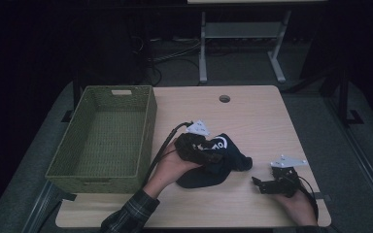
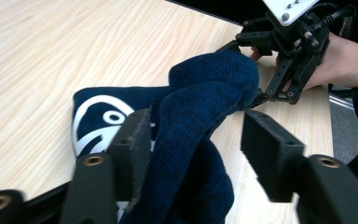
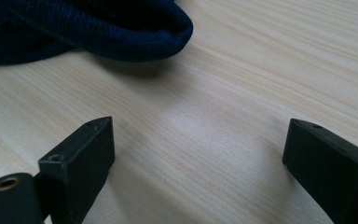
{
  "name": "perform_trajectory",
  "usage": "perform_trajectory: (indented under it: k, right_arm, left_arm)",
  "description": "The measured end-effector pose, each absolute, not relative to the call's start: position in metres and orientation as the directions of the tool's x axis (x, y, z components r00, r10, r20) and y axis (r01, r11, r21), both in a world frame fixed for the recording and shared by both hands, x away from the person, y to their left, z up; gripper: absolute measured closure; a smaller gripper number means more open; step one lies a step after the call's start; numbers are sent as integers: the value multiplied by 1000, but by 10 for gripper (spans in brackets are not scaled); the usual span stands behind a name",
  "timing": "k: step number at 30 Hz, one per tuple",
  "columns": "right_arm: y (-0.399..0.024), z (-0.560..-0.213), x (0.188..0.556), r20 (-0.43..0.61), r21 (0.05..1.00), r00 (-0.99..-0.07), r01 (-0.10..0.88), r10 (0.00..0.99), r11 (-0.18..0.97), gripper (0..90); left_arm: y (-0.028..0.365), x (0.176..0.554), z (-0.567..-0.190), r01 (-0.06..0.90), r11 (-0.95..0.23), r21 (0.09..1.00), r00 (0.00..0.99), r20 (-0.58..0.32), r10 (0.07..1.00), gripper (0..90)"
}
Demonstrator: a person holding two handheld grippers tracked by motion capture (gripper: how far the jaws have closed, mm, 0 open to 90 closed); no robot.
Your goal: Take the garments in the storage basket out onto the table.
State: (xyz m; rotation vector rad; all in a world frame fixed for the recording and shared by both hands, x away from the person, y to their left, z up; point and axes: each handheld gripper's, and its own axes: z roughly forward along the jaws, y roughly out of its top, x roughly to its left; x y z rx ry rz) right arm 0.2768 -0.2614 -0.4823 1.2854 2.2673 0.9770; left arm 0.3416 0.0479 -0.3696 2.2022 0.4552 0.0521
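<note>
A: Fig. legend, L side first. The left gripper has its jaws spread w/ a fold of the navy knit cloth between them; the near pad seems to touch the fabric, the far pad stands clear, so it's not clamped. Prob. positioned to pinch that raised fold.

B: And the R side?

A: The right gripper has jaws wide apart, nothing between, just bare wood; it sits just right of the cloth, near its rolled edge. Likely waiting to take a second corner.

B: Cloth location?

A: Bunched on the table, right of the green woven basket, white logo facing up. Basket's empty, so maybe the destination, but that's a guess.

B: Surroundings?

A: Light wood top w/ a cable hole beyond the cloth; dim room, grey carpet, a desk frame behind.
</note>
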Motion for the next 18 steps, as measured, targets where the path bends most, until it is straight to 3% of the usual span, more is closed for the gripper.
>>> perform_trajectory:
  k: [9,18]
  right_arm:
    - [-261,-482,277,27,716,-524,605,851,349,88]
    - [-261,-482,277,28,716,-523,605,852,348,88]
  left_arm:
    - [44,348,-368,295,-544,786,940,-137,312,837]
    - [52,363,-360,330,-495,804,917,-149,369,856]
